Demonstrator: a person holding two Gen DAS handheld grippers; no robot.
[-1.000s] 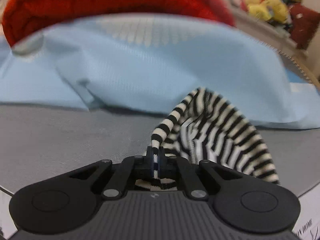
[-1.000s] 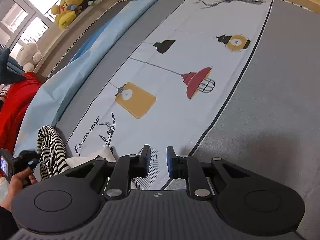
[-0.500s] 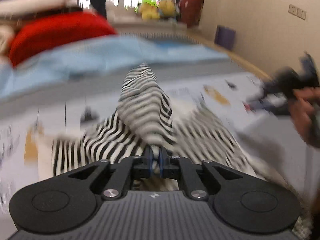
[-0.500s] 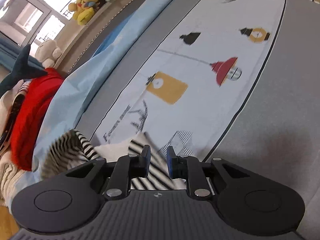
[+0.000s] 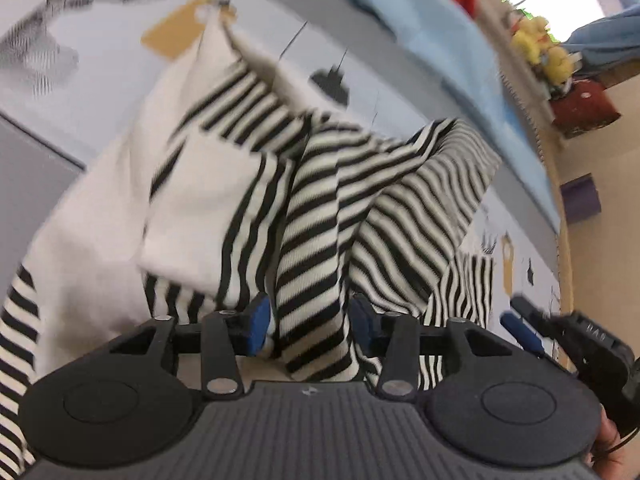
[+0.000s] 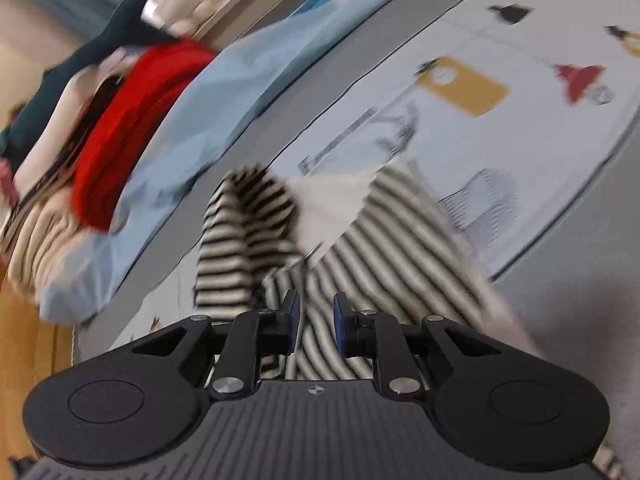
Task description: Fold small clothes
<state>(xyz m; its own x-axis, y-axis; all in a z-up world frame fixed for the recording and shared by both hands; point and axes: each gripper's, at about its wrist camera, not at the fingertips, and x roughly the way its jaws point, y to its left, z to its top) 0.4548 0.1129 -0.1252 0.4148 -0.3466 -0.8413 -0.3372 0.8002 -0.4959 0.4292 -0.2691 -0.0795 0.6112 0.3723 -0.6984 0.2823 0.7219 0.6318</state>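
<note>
Striped garment (image 5: pixel 320 200), black-and-white, rumpled on patterned sheet

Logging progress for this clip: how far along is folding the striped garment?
Early. Done: the striped garment lies on the printed sheet, apart from the clothes pile. In hand: the left gripper is opening around a striped fold; the right gripper, also opening, hovers over the fabric. Left: it is crumpled and bunched, with no neat fold visible, so spreading and all folding remain.

Top (image 5: pixel 316 216) black-and-white striped with cream panels; sheet (image 6: pixel 472 92) white with ochre and red lamp prints, grey borders; blanket (image 6: pixel 224 80) pale blue; jumper (image 6: pixel 132 120) red
</note>
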